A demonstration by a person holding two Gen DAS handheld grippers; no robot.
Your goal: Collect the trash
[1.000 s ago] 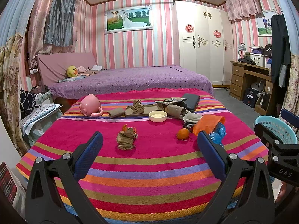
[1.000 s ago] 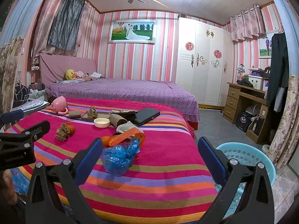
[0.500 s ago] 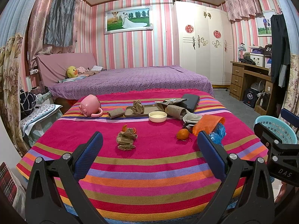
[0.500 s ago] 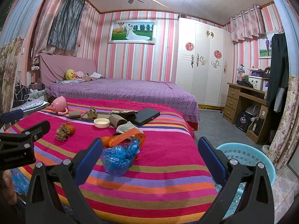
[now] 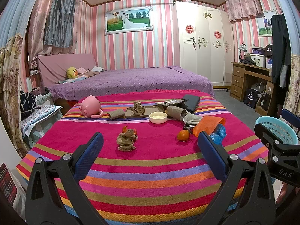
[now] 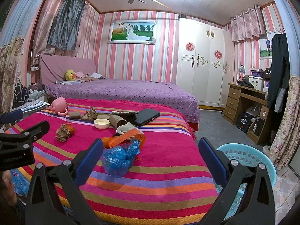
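A striped cloth (image 5: 150,170) covers a table strewn with trash: a crumpled brown paper wad (image 5: 127,140) with orange peel, an orange (image 5: 183,135), an orange wrapper (image 5: 208,124), a crumpled blue plastic bag (image 6: 120,156), cardboard tubes (image 5: 176,111) and a white dish (image 5: 158,117). My left gripper (image 5: 150,153) is open over the table's near edge, short of the paper wad. My right gripper (image 6: 150,157) is open near the right corner, with the blue bag just ahead of its left finger. A light blue basket (image 6: 249,157) stands on the floor to the right.
A pink mug (image 5: 90,106) lies tipped at the back left, a brown tray (image 5: 142,112) with crumpled paper sits mid-back, and a black case (image 5: 191,101) at back right. A purple bed (image 5: 131,82) lies beyond; a wooden desk (image 6: 247,101) stands at the right wall.
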